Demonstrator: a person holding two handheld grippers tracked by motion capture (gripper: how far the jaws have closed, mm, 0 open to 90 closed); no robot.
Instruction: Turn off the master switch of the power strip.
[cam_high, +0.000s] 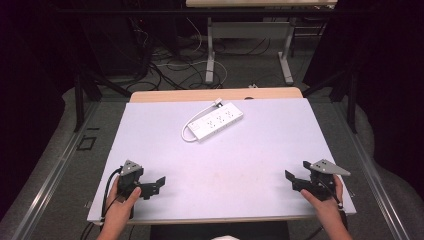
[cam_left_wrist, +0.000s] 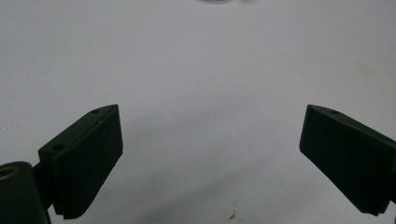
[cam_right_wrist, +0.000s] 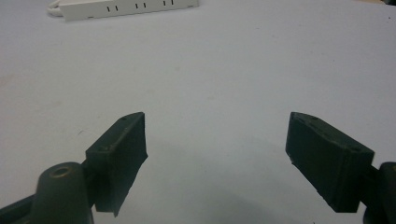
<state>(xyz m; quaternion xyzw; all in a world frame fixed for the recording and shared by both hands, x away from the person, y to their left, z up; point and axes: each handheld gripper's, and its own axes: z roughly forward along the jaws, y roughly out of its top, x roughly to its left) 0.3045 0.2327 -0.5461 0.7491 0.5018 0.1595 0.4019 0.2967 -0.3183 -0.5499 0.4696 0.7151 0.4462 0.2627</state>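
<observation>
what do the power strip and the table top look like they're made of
The power strip looks like white moulded plastic, smooth and slightly glossy, with crisp socket slots; its cord looks rubbery. The table top seems a matte pale laminate or mat over wood, judging by the tan edge at the far side, though that is uncertain.

Only a power strip (cam_high: 212, 121) lies upper centre on the table (cam_high: 240, 165); the lower frame between both grippers is bare.

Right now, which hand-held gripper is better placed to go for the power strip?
Probably the right hand-held gripper: open, and the power strip shows ahead in its own view. The left hand-held gripper, also open, points across bare table.
</observation>
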